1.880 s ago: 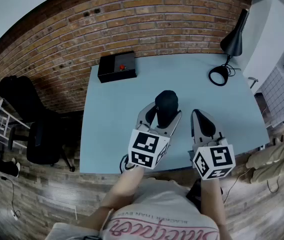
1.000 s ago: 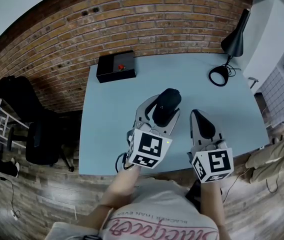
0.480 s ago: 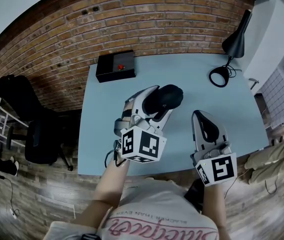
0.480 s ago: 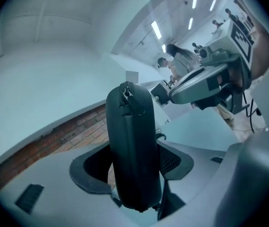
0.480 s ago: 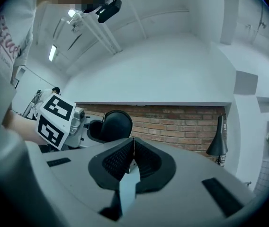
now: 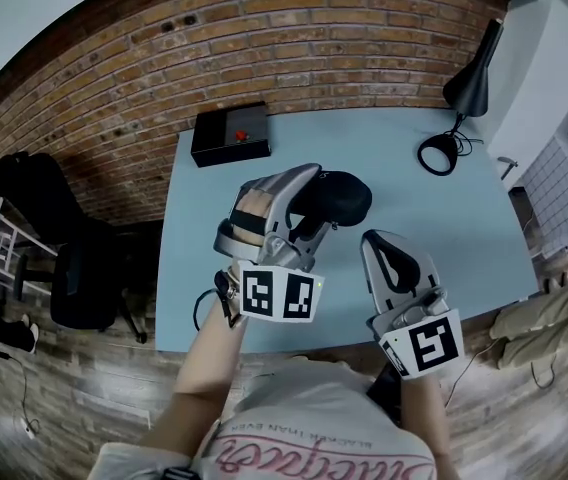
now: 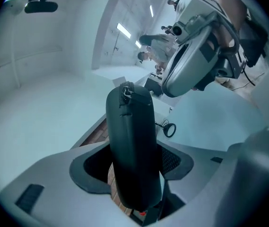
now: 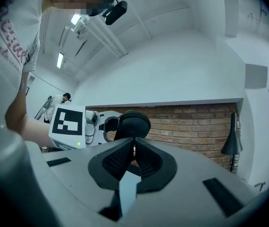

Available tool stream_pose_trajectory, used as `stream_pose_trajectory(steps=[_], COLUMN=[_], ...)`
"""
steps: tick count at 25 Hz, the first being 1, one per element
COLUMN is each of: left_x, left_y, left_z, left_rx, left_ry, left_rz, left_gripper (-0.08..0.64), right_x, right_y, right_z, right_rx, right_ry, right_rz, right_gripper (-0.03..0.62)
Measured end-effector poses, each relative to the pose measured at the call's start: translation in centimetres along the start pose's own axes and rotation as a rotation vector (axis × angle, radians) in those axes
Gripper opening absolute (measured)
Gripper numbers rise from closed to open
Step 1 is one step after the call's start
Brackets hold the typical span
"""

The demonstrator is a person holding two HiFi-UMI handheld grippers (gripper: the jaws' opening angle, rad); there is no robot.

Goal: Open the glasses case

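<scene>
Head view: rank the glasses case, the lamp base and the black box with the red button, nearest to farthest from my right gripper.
Measured from the right gripper:
1. The glasses case, just ahead and slightly to the left.
2. The lamp base, ahead to the right, near the far edge of the table.
3. The black box, at the far left corner.

The black, rounded glasses case is seen shut. It is held up over the blue table, pinched between the jaws of the left gripper.
</scene>
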State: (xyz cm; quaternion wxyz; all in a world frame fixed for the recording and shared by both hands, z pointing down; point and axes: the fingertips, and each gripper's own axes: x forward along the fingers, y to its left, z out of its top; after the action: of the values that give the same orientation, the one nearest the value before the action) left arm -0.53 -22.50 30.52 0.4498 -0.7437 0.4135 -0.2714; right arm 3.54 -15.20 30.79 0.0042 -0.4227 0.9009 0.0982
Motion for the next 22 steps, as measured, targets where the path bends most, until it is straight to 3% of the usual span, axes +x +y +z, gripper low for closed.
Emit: stream_pose_trajectory(steps=[3,6,10,13,16,22], left_x=[0.1,0.3,0.5,0.3,0.1,-0.5], left_y=[0.1,-0.3,-2.0,-2.8,-3.6,-4.8], left_z=[0.0,-0.3,-0.6,-0.7,-1.2,-2.1], left_rx=[0.024,0.030,0.031,0.031,0.052,0.061], left_ry=[-0.007,0.025,0.081,0.103,0.163,0.278], left_rz=[0.011,-0.029,-0.170,-0.256,-0.333,-0.461], left_gripper=[0.281,0.281,0.281,0.279,0.279,0.279], right_x=[0.5,0.9,0.8,0.6,0.5,1.5], right_y=[0.9,1.3,1.6,1.6,1.7,2.8], right_z=[0.0,1.4,1.4,0.4,0.6,0.3], right_rx=[0.015,-0.002,-0.167,-0.303,-0.416,-0.590], right_ry=[0.007,-0.053,-0.045,0.005,-0.012,0.004], right_rz=[0.030,-0.008,-0.056,-0.093,-0.136,-0.103], right_gripper=[0.020,0.020,0.088,0.104,0.114,0.117])
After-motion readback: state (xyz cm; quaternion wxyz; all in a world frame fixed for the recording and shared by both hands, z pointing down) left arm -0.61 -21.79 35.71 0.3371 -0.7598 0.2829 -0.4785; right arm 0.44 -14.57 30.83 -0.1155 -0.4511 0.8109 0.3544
